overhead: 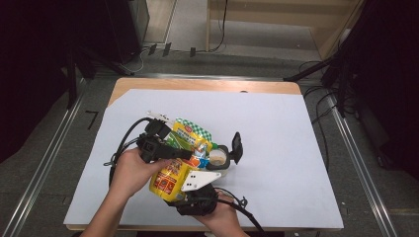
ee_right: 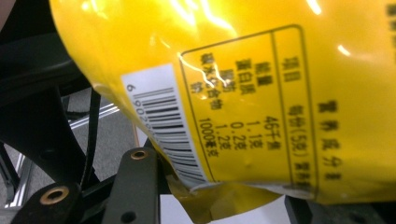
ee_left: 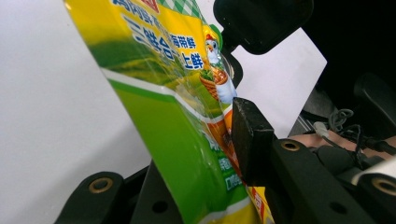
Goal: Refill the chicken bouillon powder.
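Observation:
A yellow and green seasoning pouch (overhead: 182,143) is held tilted above the white table sheet (overhead: 281,123), its top toward a small open jar (overhead: 218,159) with a black flip lid (overhead: 237,147). My left gripper (overhead: 170,151) is shut on the pouch's middle; in the left gripper view the pouch (ee_left: 159,93) passes between the jaws, and one pad (ee_left: 247,140) presses its printed face. My right gripper (overhead: 191,191) is shut on the pouch's bottom end. The right gripper view looks at the pouch's back (ee_right: 261,93) with its barcode (ee_right: 168,126).
The jar stands near the sheet's middle, just right of the pouch, and its raised lid (ee_left: 264,21) appears in the left gripper view. Cables trail from both grippers near the table's front edge. Metal rails (overhead: 44,163) run along both sides of the table.

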A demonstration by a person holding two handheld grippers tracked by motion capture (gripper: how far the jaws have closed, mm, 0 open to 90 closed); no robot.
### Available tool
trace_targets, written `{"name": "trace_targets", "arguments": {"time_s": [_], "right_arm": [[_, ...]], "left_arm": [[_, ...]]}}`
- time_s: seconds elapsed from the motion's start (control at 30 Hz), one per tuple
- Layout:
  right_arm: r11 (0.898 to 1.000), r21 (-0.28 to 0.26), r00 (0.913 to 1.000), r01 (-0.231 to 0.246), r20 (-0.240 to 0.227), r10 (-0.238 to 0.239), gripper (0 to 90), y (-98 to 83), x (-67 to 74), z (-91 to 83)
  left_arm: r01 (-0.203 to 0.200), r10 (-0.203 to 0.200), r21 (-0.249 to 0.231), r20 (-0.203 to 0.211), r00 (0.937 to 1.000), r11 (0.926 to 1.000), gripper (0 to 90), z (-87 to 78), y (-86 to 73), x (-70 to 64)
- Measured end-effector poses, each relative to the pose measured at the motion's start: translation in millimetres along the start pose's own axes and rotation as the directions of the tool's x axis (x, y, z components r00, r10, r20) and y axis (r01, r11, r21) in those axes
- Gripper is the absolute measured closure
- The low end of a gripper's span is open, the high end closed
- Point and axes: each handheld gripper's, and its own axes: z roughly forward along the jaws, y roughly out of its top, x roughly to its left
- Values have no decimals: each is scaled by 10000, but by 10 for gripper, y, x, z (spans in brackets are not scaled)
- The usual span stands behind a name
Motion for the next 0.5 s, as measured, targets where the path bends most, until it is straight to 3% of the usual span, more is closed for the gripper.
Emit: {"name": "trace_targets", "arguments": {"time_s": [0.3, 0.5], "right_arm": [[9999, -70, 9996, -156, -223, 155, 629, 20, 29, 11], [9988, -25, 9968, -480, -645, 477, 626, 36, 22, 27]], "left_arm": [[112, -112, 187, 0, 9999, 9998, 755, 60, 6, 4], [338, -338, 480, -2, 9994, 9983, 738, 98, 20, 27]]}}
